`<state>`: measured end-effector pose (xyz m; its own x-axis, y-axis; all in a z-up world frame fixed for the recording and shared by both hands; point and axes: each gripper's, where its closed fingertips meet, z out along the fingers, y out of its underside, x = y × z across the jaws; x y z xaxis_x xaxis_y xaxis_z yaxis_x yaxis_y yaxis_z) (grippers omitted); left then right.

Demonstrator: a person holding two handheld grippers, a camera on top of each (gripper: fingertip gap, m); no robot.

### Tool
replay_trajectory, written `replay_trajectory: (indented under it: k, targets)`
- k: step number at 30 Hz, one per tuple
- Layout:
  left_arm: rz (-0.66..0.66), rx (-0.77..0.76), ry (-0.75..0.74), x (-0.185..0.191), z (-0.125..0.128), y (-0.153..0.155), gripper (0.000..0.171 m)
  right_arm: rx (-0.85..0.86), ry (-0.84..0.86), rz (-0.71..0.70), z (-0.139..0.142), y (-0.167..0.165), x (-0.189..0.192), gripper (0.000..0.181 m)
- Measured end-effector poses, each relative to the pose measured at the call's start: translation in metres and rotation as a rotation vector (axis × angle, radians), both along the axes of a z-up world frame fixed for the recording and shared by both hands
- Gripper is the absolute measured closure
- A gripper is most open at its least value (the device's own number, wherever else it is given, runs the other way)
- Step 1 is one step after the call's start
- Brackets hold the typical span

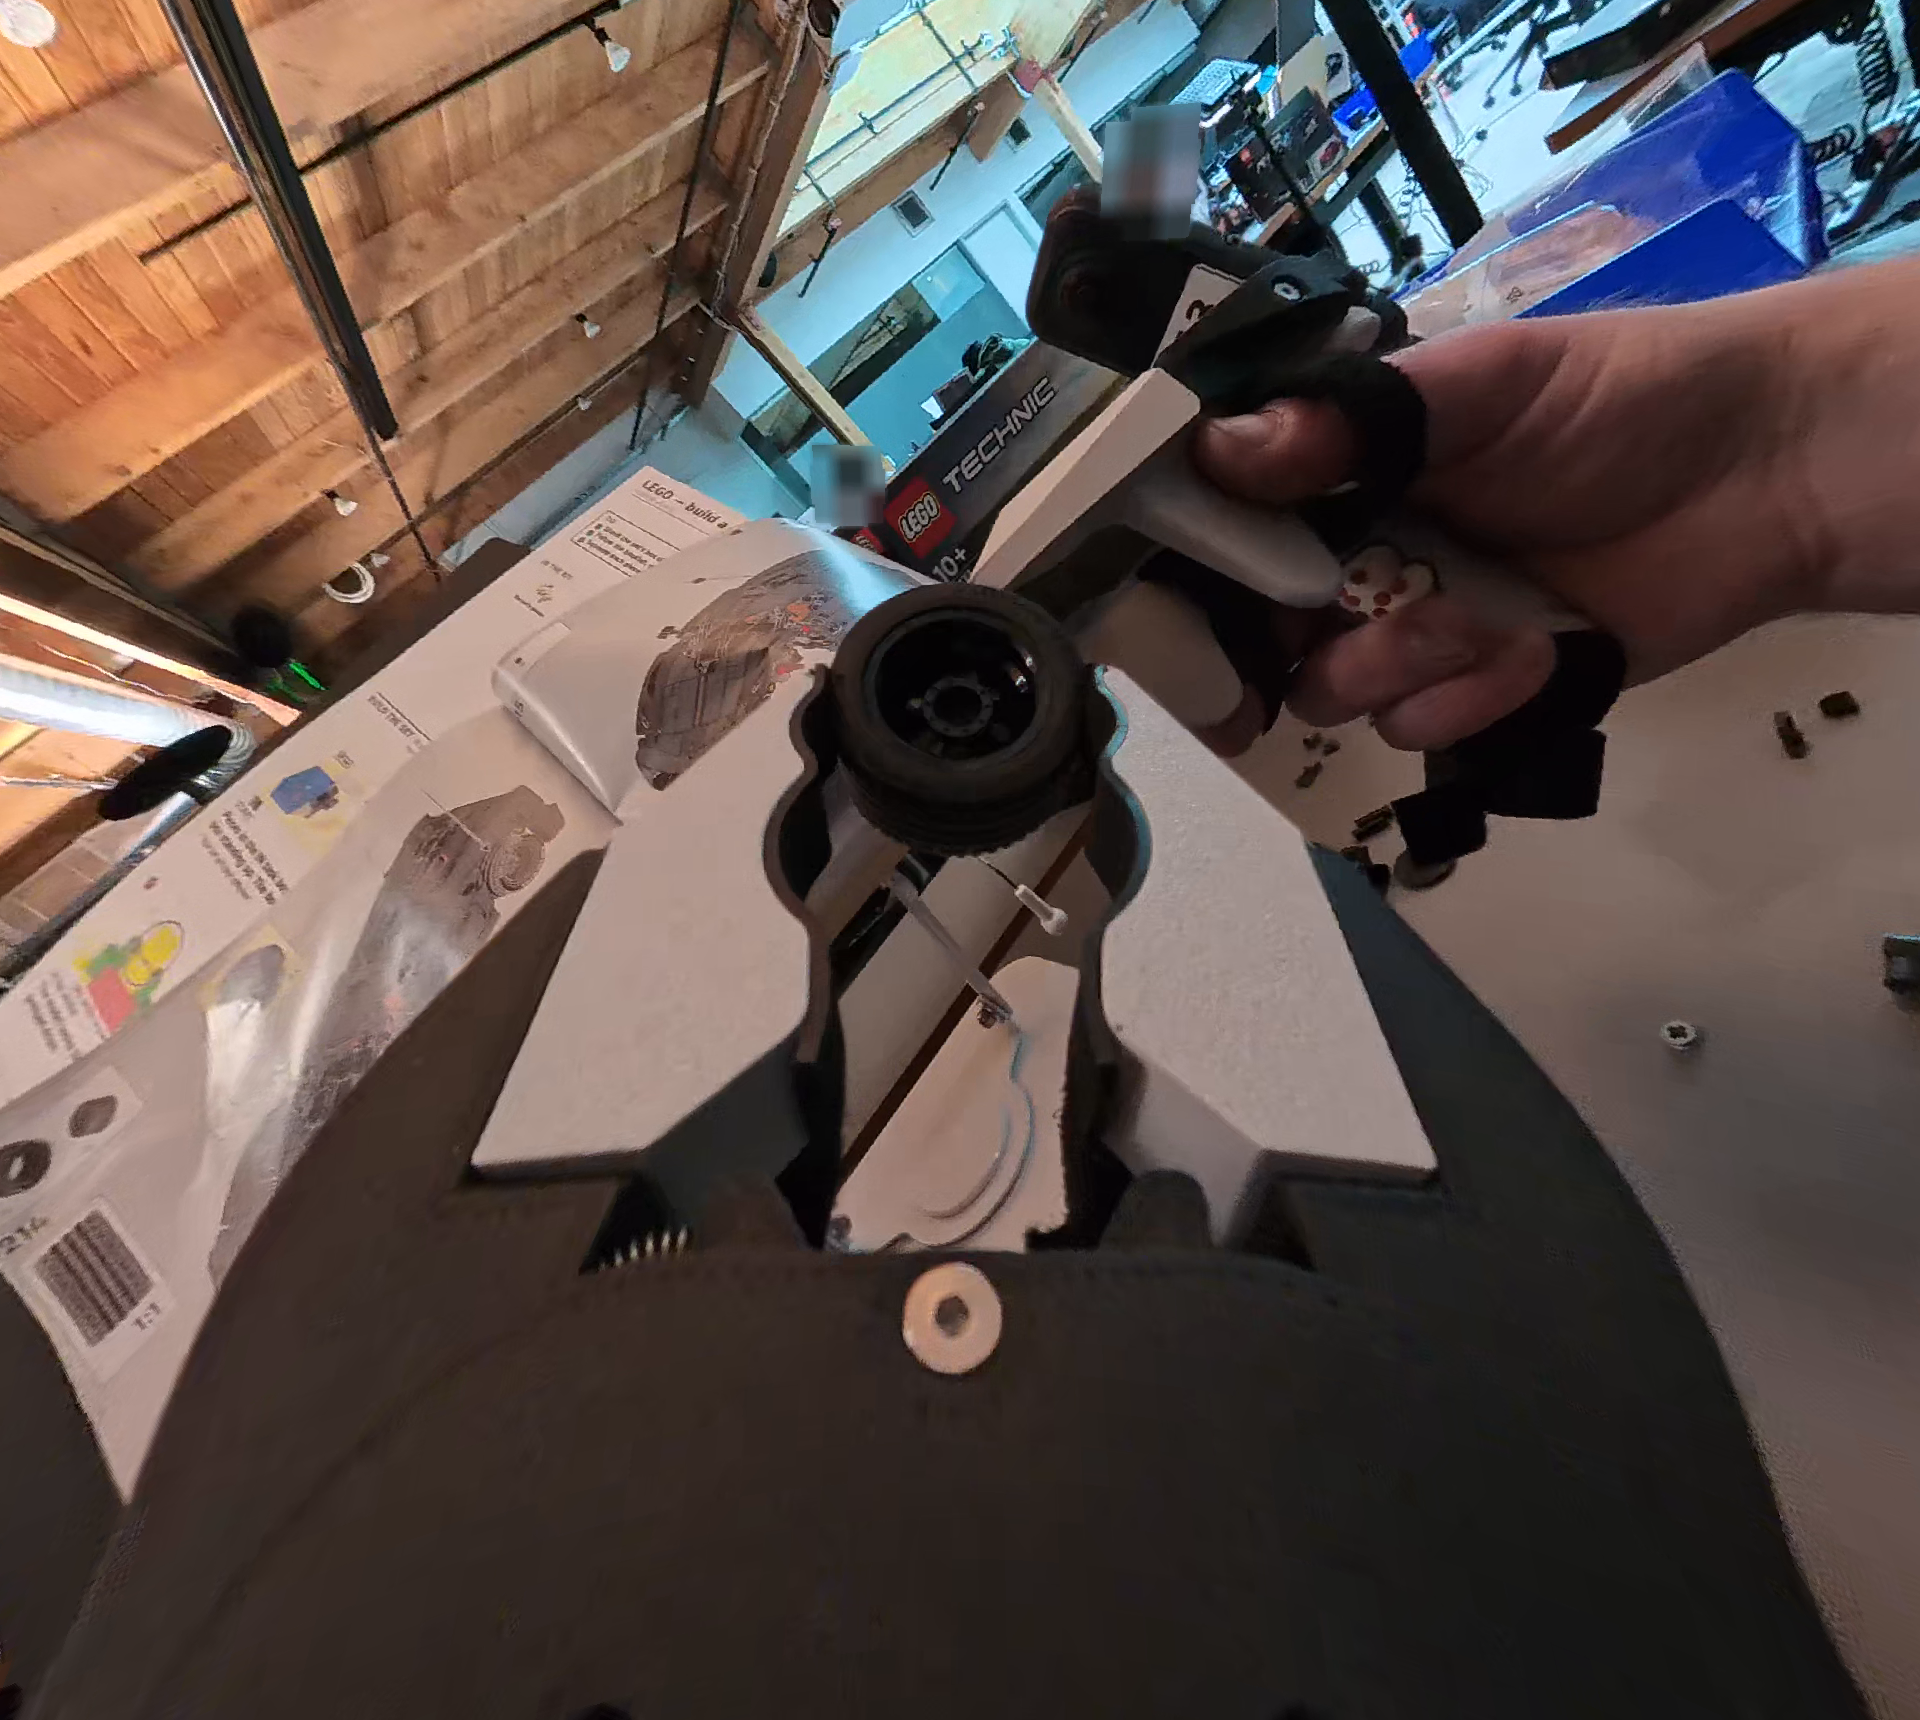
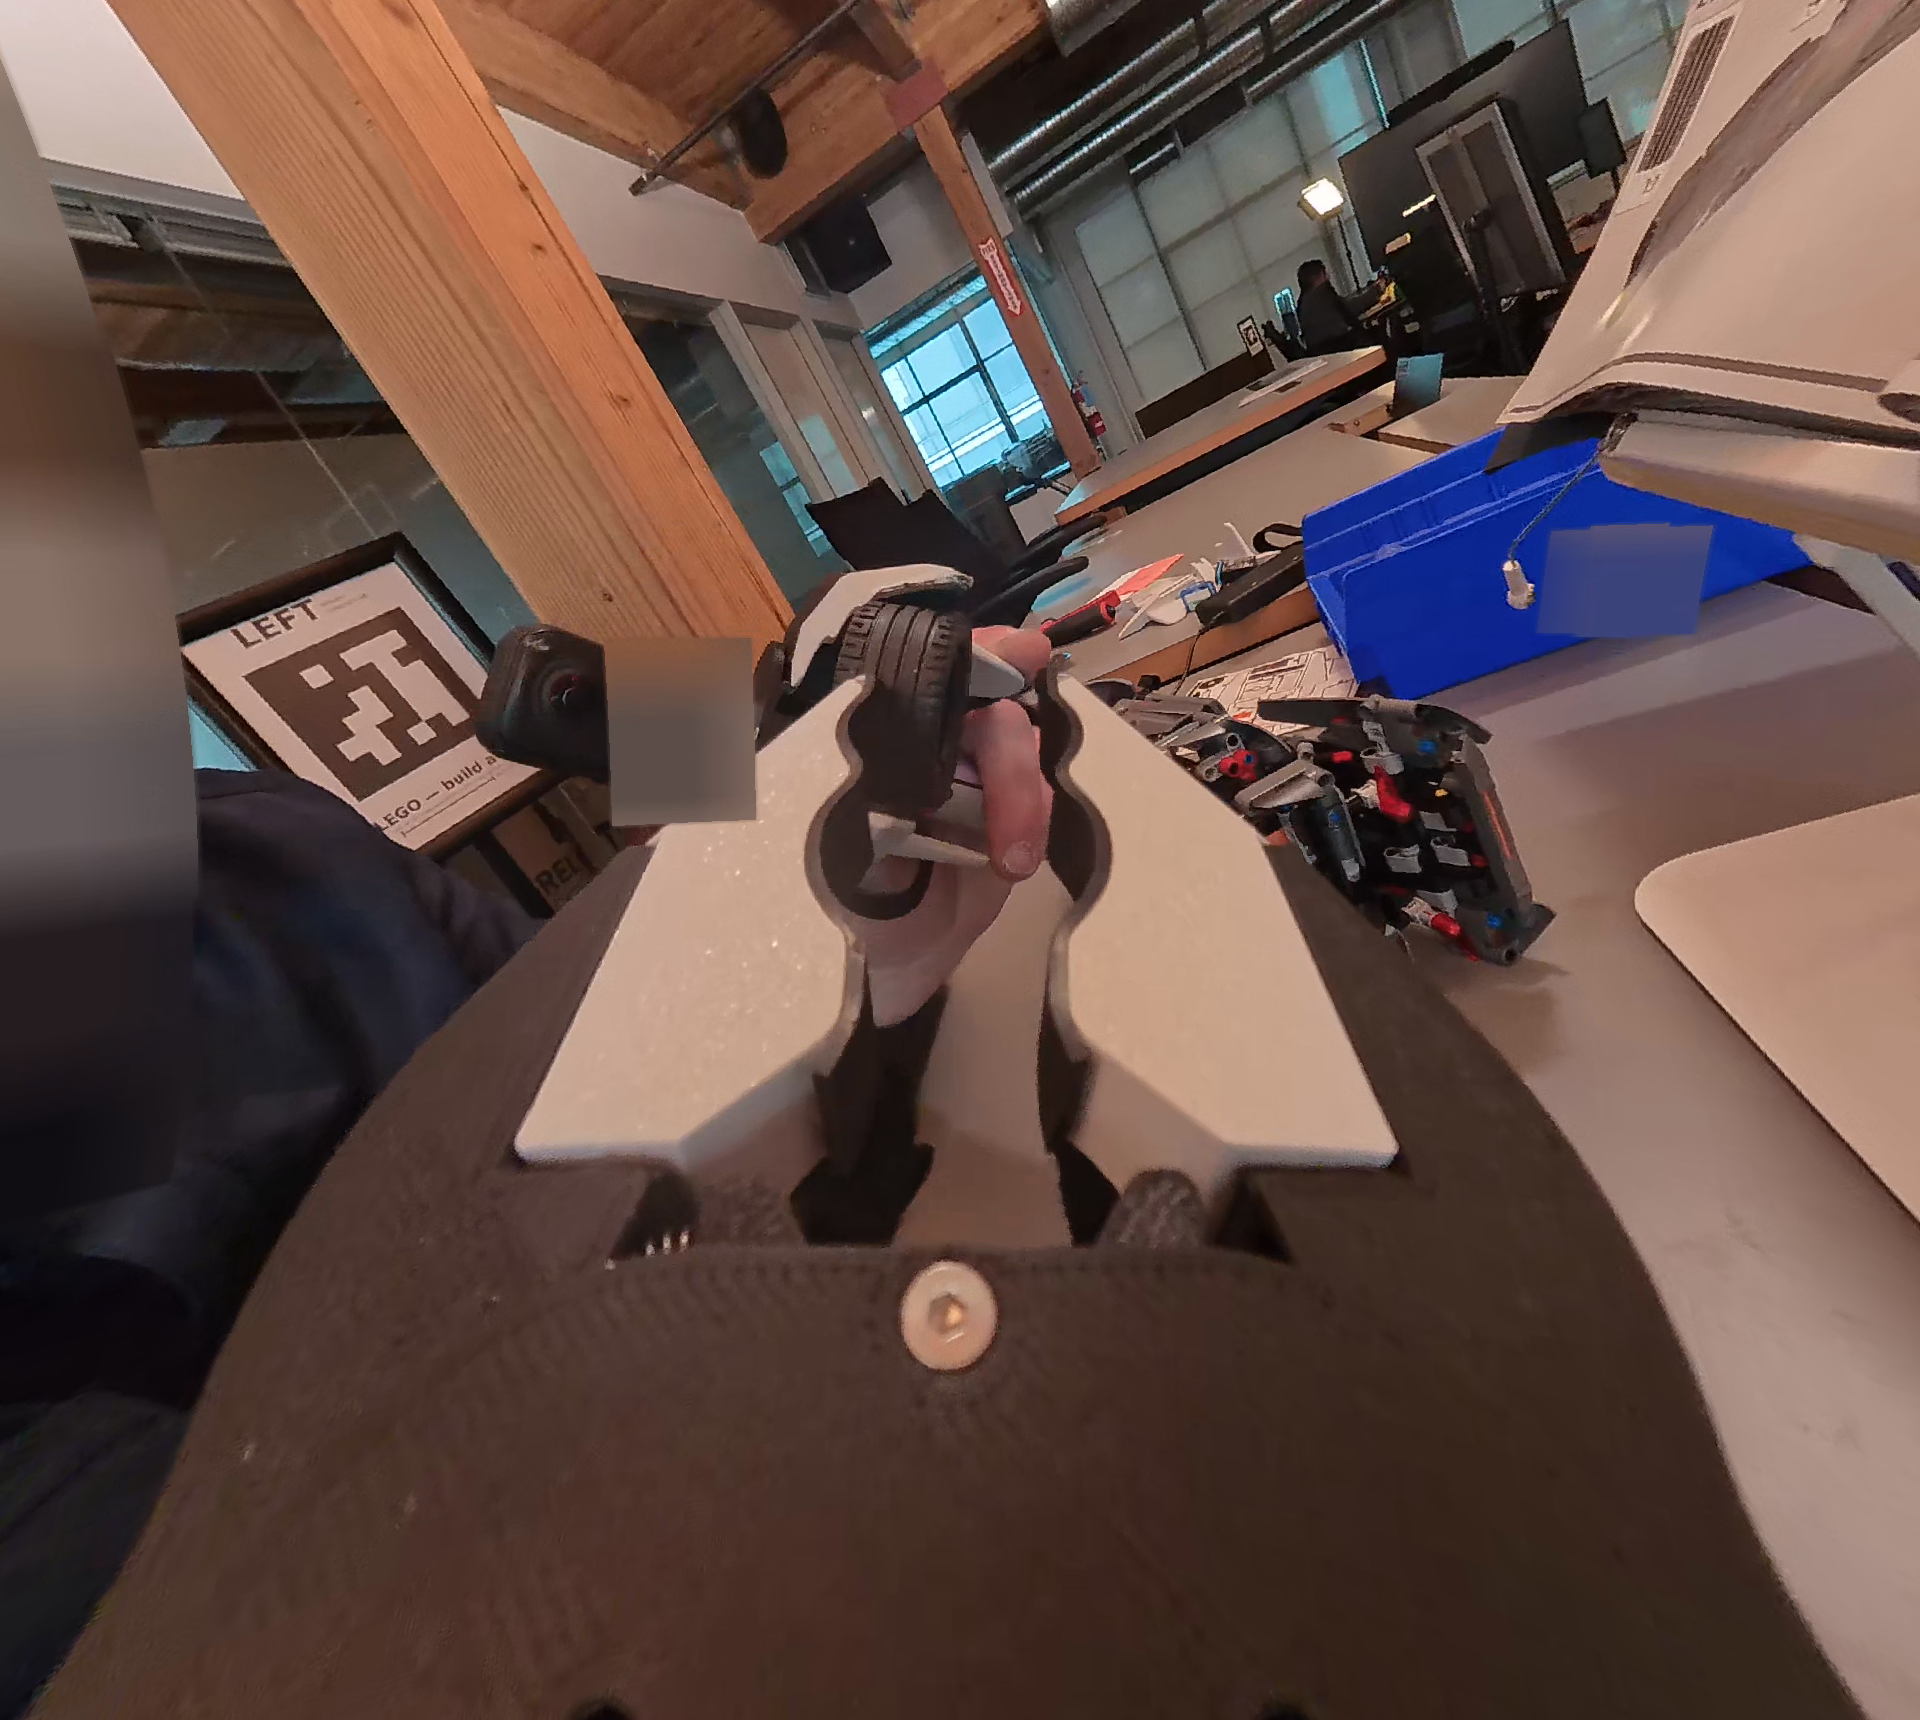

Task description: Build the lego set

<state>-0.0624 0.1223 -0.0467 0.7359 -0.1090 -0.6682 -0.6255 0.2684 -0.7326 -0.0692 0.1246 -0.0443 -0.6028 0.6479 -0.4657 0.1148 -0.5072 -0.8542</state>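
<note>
A: Where is the wheel (image 1: 961, 730) held?

B: It is clamped at the tips of the left tool (image 1: 961, 766), well above the desk (image 1: 1558, 995). A black tyre with ribbed tread is seen, on a black rim with a hub at the centre.

A: And the right tool (image 2: 951, 771)?

B: Its jaws are parted and nothing is gripped. In the right view the wheel is seen just beyond its tips, tread side on, so the wheel's axis is judged to run across that tool's line, not along it.

A: Which tool is nearer the model (image 2: 1382, 818)?

B: The right one, it is judged. The part-built model, grey and black with red and blue pins, lies on the desk to the right of the right tool and apart from the wheel. No axle for the wheel can be made out on it.

A: So the coming move?

B: A handover or a steadying of the wheel is judged likely, since both tools are met in the air. The open manual (image 1: 727, 652) lies beyond, on the desk.
</note>
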Motion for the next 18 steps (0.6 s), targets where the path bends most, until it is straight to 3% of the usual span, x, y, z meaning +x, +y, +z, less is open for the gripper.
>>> replay_trajectory:
  k: [12, 14, 18]
  targets:
    - [0.053, -0.014, 0.031, -0.024, 0.004, -0.013, 0.127, 0.174, -0.106, -0.091, -0.021, 0.008, 0.002, 0.154]
    - [0.055, -0.03, 0.019, -0.03, 0.001, -0.018, 0.127, 0.257, -0.2, -0.093, -0.041, 0.008, 0.003, 0.154]
    - [0.062, -0.075, -0.002, -0.044, -0.006, -0.031, 0.127, 0.606, -0.473, -0.026, -0.115, -0.008, 0.002, 0.16]
